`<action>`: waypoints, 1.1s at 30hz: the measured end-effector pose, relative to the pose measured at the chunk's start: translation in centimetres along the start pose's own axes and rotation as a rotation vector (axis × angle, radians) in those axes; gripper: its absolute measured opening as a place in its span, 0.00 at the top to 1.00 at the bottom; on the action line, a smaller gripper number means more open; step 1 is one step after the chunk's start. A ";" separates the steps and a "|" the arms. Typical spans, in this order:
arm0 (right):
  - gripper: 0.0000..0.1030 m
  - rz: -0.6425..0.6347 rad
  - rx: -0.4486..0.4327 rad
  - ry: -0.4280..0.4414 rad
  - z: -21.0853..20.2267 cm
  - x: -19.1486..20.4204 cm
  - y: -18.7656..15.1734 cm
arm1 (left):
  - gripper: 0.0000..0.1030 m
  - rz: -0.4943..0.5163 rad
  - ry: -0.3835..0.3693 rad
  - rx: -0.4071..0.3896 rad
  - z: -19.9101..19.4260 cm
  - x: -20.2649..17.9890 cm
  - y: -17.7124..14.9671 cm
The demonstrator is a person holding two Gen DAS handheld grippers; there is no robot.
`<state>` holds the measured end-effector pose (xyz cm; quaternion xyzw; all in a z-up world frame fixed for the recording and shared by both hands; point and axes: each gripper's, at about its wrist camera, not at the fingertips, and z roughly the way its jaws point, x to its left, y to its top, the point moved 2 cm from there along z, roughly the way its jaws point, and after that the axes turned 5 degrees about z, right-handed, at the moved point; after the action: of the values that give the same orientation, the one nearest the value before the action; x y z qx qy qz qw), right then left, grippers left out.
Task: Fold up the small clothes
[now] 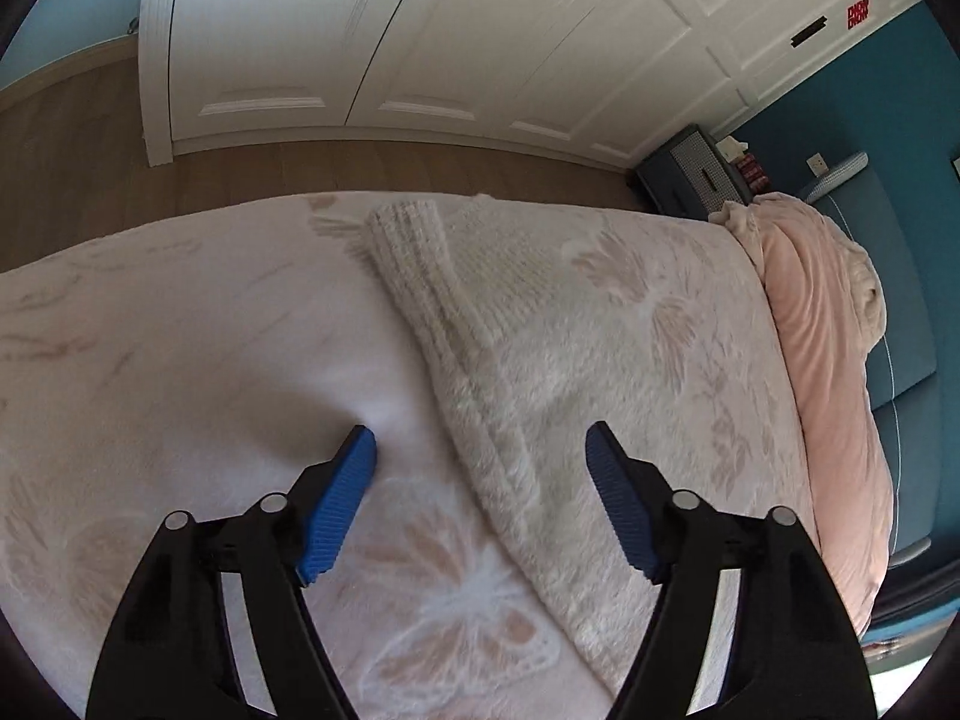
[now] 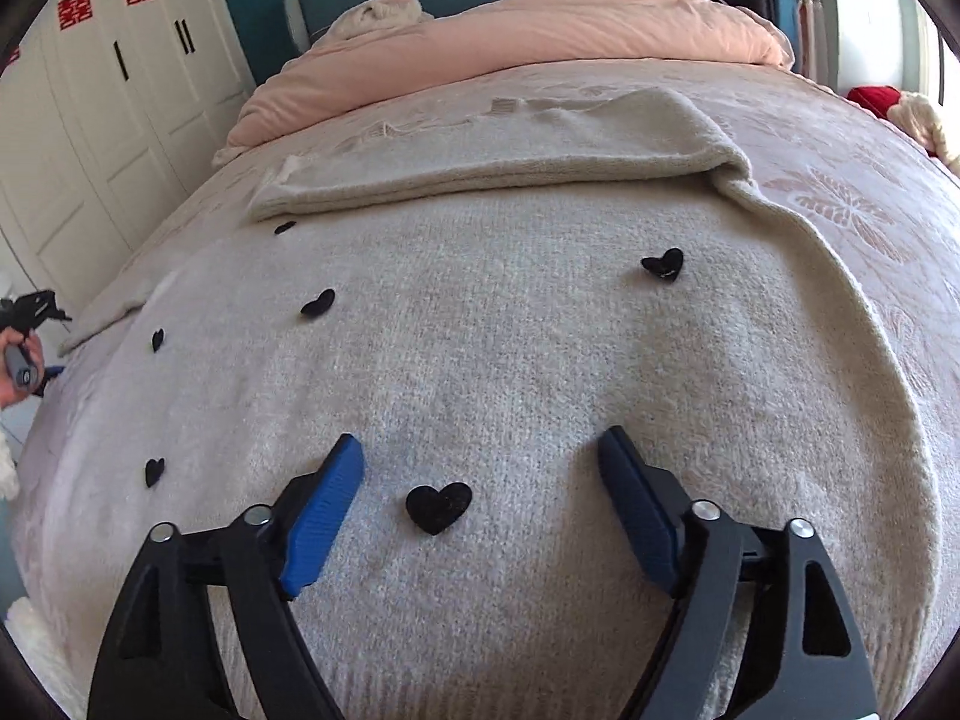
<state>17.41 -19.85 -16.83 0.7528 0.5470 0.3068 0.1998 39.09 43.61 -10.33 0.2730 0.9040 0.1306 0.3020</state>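
A cream knit sweater (image 2: 510,360) with black heart patches lies flat on the bed. One sleeve (image 2: 510,144) is folded across its far part. My right gripper (image 2: 480,450) is open and empty just above the sweater's body, near a black heart (image 2: 438,507). In the left wrist view the sweater's edge (image 1: 540,420) and a ribbed cuff (image 1: 408,240) lie on the bedspread. My left gripper (image 1: 480,444) is open and empty, straddling the sweater's side edge. The left gripper also shows at the far left of the right wrist view (image 2: 30,312).
The bedspread (image 1: 180,360) is pale pink with a leaf pattern. A pink duvet (image 2: 528,24) is bunched at the head of the bed. White wardrobe doors (image 1: 420,30) and wood floor (image 1: 72,138) lie beyond the bed edge. A red item (image 2: 876,99) sits at the right.
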 end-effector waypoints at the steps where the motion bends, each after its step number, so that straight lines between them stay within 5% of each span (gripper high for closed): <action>1: 0.17 -0.011 0.003 -0.002 0.1 0.2 0.0 | 0.63 0.011 -0.014 0.012 0.4 -0.4 0.3; 2: 0.16 -0.013 0.004 -0.001 0.2 0.2 -0.1 | 0.88 0.023 -0.008 0.033 0.8 -0.8 0.5; 3: 0.16 -0.010 0.004 0.003 0.3 0.0 -0.1 | 0.91 0.033 0.004 0.038 0.9 -1.3 0.6; 7: 0.16 0.008 0.000 0.025 0.4 -0.4 -0.1 | 0.94 0.226 -0.071 -0.056 -3.2 -7.0 -0.2; 10: 0.16 0.013 -0.005 0.035 0.5 -0.4 -0.2 | 0.94 0.413 -0.219 -0.108 -8.8 -13.7 -3.3; 14: 0.15 0.024 -0.010 0.054 0.3 -0.7 -0.2 | 0.93 0.607 -0.471 -0.063 -15.6 -23.1 -12.0; 18: 0.15 0.032 -0.011 0.069 0.2 -1.0 -0.2 | 0.88 0.738 -0.601 0.083 -17.1 -29.3 -23.8; 19: 0.15 0.035 -0.011 0.073 0.2 -1.1 -0.1 | 0.82 0.738 -0.596 0.130 -16.4 -29.8 -26.8; 21: 0.15 0.040 -0.010 0.081 0.1 -1.2 -0.1 | 0.33 0.709 -0.559 0.228 -14.4 -29.4 -32.1; 26: 0.15 0.065 0.008 0.111 -0.3 -1.6 0.4 | 0.29 0.658 -0.454 0.328 -11.1 -23.6 -38.7; 29: 0.15 0.106 0.031 0.152 -1.3 -1.7 2.6 | 0.29 0.604 -0.414 0.334 -10.3 -19.2 -36.9; 33: 0.15 0.154 -0.013 0.180 -0.6 -1.1 9.5 | 0.28 0.538 -0.342 0.264 -9.6 -15.6 -31.2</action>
<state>23.42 -23.93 -10.63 0.7607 0.5014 0.3911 0.1306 30.64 8.51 -7.91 0.5561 0.7452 0.0399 0.3660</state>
